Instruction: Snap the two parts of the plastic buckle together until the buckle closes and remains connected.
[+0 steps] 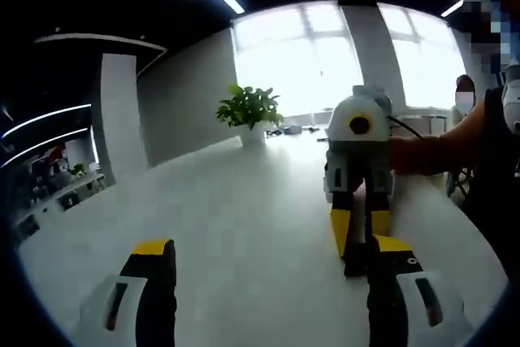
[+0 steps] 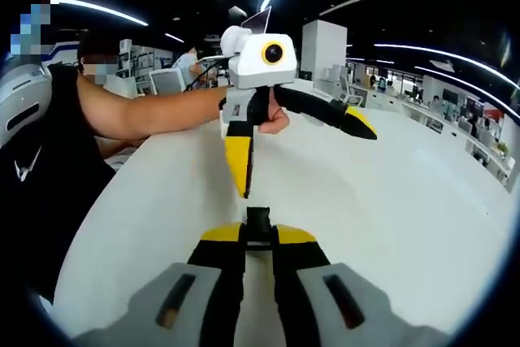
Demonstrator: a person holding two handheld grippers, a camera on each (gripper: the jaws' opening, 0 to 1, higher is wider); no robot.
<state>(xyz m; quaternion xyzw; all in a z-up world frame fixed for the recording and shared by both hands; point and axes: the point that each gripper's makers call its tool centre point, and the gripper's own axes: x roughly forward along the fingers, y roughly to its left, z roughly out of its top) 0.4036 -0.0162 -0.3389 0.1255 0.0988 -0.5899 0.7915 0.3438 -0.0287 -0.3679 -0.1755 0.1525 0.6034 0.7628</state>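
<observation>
Right gripper point(image 2: 258, 237) has its jaws squeezed on a black buckle piece point(image 2: 258, 223), poking out at the tips. Left gripper point(image 2: 301, 152) is spread wide, just beyond it over the white table point(image 2: 390, 217).

An open-plan office is being shown.
Desks with monitors point(image 2: 166, 79) are being seen upper left; a potted plant point(image 1: 249, 111) is being lit by large windows point(image 1: 305, 54).
</observation>
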